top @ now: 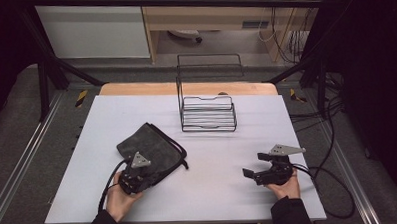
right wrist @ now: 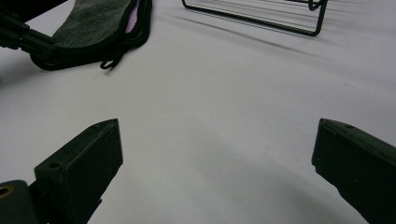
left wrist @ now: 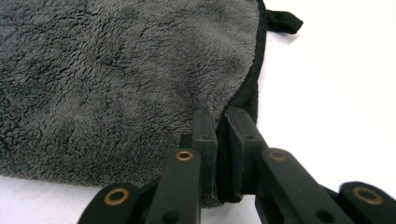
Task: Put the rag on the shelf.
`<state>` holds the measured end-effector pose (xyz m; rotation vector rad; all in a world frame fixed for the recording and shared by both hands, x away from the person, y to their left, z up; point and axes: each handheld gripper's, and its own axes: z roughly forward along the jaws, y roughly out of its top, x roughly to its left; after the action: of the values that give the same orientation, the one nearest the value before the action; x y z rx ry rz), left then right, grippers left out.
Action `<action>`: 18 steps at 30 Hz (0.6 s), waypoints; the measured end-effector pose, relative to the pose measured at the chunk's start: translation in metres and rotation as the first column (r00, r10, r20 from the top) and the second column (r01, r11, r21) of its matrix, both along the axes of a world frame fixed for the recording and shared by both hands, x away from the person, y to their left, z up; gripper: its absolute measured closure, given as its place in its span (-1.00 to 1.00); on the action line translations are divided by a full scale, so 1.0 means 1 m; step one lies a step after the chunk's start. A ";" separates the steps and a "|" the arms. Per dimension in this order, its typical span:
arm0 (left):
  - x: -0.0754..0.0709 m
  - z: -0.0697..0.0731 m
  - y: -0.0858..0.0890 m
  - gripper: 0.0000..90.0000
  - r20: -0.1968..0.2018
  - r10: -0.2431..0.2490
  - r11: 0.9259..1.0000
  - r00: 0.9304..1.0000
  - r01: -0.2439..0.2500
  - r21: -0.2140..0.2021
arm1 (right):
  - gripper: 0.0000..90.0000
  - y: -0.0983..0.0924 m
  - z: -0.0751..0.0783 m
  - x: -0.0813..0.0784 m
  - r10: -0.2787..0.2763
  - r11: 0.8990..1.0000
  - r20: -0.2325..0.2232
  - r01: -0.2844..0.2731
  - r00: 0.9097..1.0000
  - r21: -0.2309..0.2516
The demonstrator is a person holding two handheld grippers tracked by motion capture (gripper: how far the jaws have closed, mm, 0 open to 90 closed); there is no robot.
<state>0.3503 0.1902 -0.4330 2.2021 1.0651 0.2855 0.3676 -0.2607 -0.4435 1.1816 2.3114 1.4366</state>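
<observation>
Your left gripper point(top: 145, 178) sits at the near left of the white table point(top: 223, 156), its jaws pinched narrow on the black-bound near edge of the grey fleece cloth point(top: 148, 146); in the left gripper view the hem point(left wrist: 223, 154) is pressed between the two pads. The cloth lies flat, left of centre, its small black loop point(left wrist: 284, 21) resting on the table at its right side. Your right gripper point(top: 253, 174) rests at the near right, well apart from the cloth, jaws spread wide with nothing between them. The black wire rack point(top: 208, 111) stands at the far centre.
</observation>
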 end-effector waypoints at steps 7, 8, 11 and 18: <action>-0.009 0.006 0.016 0.84 -0.012 -0.028 1.000 1.000 0.028 0.013 | -0.94 0.001 0.001 -0.001 0.000 1.000 0.003 0.000 1.000 -0.001; -0.010 0.006 0.019 0.84 -0.015 -0.029 1.000 0.999 0.029 0.011 | -0.94 0.002 0.001 0.000 0.001 1.000 0.003 -0.001 1.000 -0.001; -0.012 0.008 0.029 0.84 -0.029 -0.047 0.999 0.998 0.048 0.024 | -0.94 0.003 0.001 -0.001 0.004 1.000 0.003 -0.004 1.000 -0.006; -0.020 0.010 0.048 0.83 -0.041 -0.080 0.995 0.996 0.082 0.056 | -0.91 0.008 0.004 -0.001 0.015 1.000 0.012 -0.015 1.000 0.002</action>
<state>0.3304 0.2382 -0.4228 2.3042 0.9967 0.2406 0.3663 -0.2524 -0.4393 1.1554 2.3163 1.4475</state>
